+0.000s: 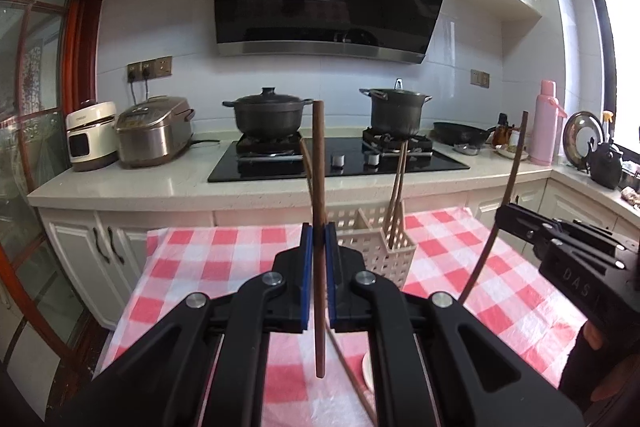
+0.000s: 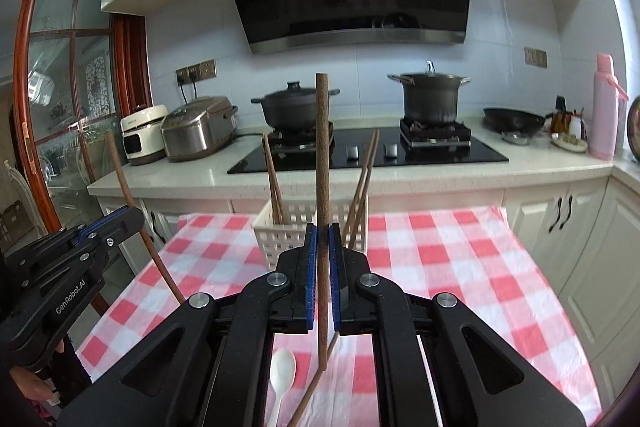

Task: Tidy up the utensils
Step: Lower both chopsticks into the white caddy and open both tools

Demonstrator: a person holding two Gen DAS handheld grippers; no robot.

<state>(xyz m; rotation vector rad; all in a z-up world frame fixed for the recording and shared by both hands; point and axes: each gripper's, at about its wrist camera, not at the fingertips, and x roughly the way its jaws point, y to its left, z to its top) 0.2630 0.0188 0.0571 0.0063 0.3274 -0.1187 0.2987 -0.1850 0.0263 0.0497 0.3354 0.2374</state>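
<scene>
Left wrist view: left tongs (image 1: 319, 239) clamped on an upright chopstick (image 1: 319, 187), centre frame, above the checked bench (image 1: 224, 267). Right tongs (image 2: 322, 239) likewise clamp an upright chopstick (image 2: 322, 155); white basket (image 2: 276, 239) behind holds more.

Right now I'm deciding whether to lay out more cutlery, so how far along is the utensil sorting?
Done: several chopsticks already stand in the white basket. In hand: the left gripper and right gripper are each shut on an upright wooden chopstick, above the checked cloth. Left: the white spoon and another chopstick lying on the cloth.
</scene>
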